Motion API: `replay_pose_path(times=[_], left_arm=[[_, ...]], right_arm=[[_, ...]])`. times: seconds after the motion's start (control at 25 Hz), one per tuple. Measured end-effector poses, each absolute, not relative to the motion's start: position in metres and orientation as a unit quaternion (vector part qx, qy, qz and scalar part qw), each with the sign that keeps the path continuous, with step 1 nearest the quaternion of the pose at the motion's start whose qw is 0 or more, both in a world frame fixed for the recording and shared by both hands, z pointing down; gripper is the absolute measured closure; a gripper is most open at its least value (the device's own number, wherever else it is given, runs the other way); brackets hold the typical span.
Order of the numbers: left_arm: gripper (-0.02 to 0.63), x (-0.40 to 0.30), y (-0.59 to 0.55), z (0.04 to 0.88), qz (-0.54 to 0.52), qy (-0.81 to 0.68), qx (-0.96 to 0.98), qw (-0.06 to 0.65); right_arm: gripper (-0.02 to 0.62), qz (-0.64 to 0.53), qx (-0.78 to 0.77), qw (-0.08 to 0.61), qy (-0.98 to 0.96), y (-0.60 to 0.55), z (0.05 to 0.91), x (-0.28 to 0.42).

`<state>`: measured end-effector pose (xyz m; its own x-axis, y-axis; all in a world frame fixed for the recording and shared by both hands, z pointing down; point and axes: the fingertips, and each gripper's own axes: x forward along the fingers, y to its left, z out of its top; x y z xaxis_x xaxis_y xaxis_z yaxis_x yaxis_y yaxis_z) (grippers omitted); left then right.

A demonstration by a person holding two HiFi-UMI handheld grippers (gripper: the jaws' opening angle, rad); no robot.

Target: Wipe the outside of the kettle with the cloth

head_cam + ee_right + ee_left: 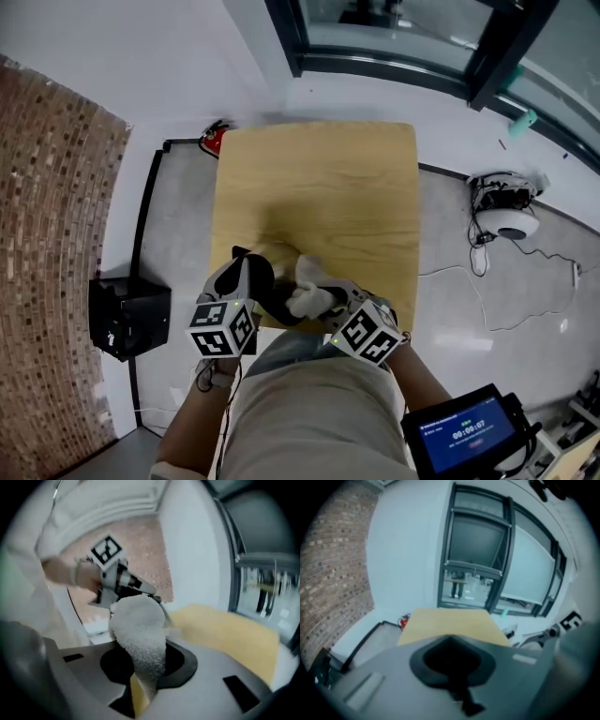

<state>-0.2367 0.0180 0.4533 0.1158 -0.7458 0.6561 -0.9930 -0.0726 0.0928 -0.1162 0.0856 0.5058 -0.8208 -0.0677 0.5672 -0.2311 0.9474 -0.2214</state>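
Looking steeply down from the head view, we see both grippers held close together over the near edge of a pale wooden table (319,187), whose far part is bare. The right gripper (328,302) is clamped on a white cloth (138,630). In the right gripper view the fleecy cloth stands up out of the dark recess between the jaws, and a yellow layer shows at the pinch. The left gripper (251,284) lies just beside the cloth. In the right gripper view its dark jaws taper to a point directly behind the bunched fabric, and in its own view the jaws are drawn together with nothing between them.

Each gripper's marker cube faces the head camera, the left one (222,326) and the right one (370,335). Between the grippers, partly under the cloth, sits a dark curved form (274,302). We cannot tell whether it is the kettle or part of the left gripper, and no view shows a kettle we can identify.

Around the table we note:
- a brick wall (47,234) on the left;
- a black box (127,319) on the floor;
- a red object (214,139) at the far left corner of the table;
- a white device with cables (506,211) on the right;
- a small lit screen (464,433) near the person's right arm.
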Motion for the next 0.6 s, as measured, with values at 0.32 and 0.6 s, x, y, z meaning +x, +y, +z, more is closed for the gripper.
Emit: replay_pose_path(times=[0.32, 0.6], left_arm=[[0.614, -0.194, -0.022, 0.460, 0.397, -0.395, 0.818, 0.133], [0.611, -0.225, -0.025, 0.478, 0.335, -0.494, 0.739, 0.313]], right_arm=[[0.506, 0.460, -0.135, 0.220, -0.850, 0.208, 0.510, -0.179], [0.508, 0.572, 0.130, 0.072, -0.806, 0.097, 0.533, -0.137]])
